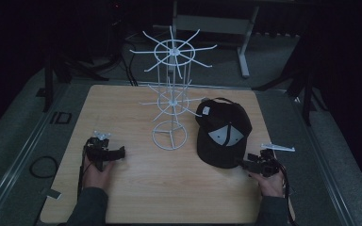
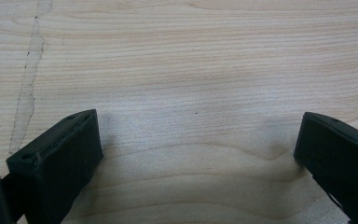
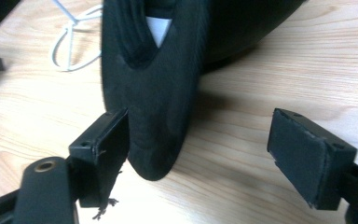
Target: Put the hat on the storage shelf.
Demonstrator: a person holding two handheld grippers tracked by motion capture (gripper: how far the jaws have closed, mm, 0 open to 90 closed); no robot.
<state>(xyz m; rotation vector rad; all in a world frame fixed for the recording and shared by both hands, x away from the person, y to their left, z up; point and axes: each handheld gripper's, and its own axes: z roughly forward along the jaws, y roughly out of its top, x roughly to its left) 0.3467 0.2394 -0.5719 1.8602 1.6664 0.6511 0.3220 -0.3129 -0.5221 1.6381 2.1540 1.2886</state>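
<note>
i've got the right gripper [image 3: 198,154] open astride the black cap [image 1: 224,134] brim, left gripper [image 2: 196,154] open and idle; next, close on the brim.

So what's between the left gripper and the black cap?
In the high view, the white wire rack's ring base stands between the left gripper and the black cap.

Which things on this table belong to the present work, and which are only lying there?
Part of the work:
- black cap, its brim between the open right gripper jaws
- white wire rack

Lying about:
- left gripper, open over bare table
</note>
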